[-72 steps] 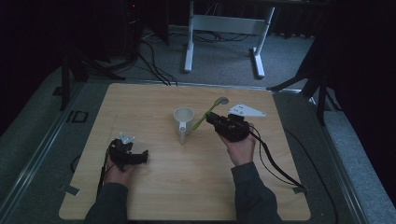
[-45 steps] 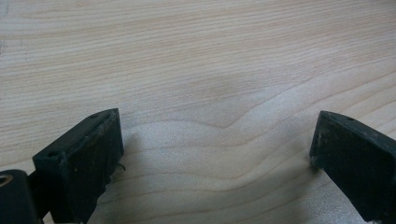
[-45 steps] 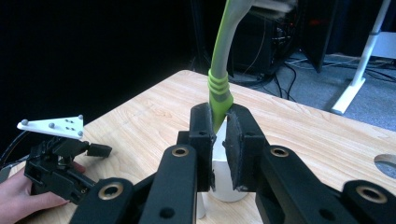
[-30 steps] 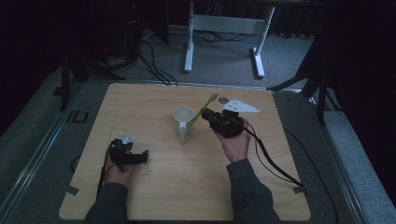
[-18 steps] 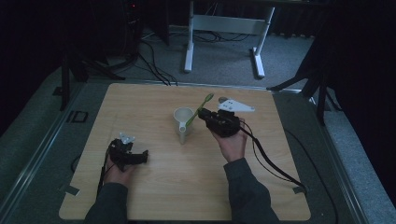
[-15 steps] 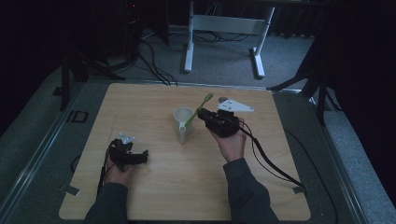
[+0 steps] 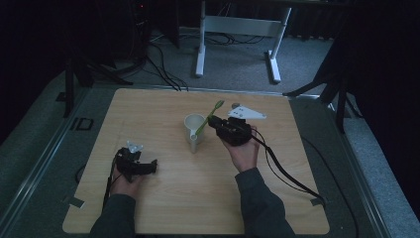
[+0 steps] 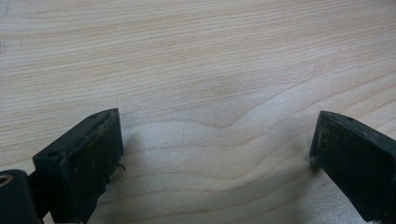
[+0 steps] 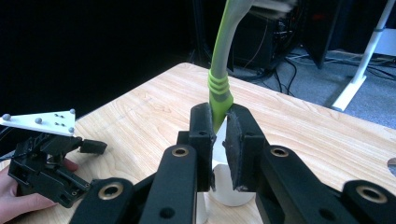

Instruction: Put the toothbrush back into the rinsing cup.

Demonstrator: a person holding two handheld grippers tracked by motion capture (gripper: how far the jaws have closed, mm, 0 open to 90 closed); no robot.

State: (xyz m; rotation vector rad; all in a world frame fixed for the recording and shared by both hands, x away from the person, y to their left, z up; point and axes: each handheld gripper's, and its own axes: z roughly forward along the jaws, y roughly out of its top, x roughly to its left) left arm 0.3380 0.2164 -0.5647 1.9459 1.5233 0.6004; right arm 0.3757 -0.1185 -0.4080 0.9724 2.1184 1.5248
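Green toothbrush [image 7: 208,118]: slim, green handle with ribbed grip fading to grey neck [image 9: 224,42]; tilted, head up toward 1 o'clock, lower end over the mug's mouth; clamped at the grip. White mug [image 7: 193,128]: upright, near worktop centre, handle pointing to 6 o'clock; sits just at 9 o'clock of the toothbrush grip.

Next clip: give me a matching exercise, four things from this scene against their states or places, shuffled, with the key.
Things:
1. toothbrush
2. mug
3. left tool
4. right tool

States:
A. open, low over bare wood
B. white, standing upright on the table
C. green, clamped at its handle, tilted over the mug
D. shut, above the mug

Pairs: 1-C, 2-B, 3-A, 4-D
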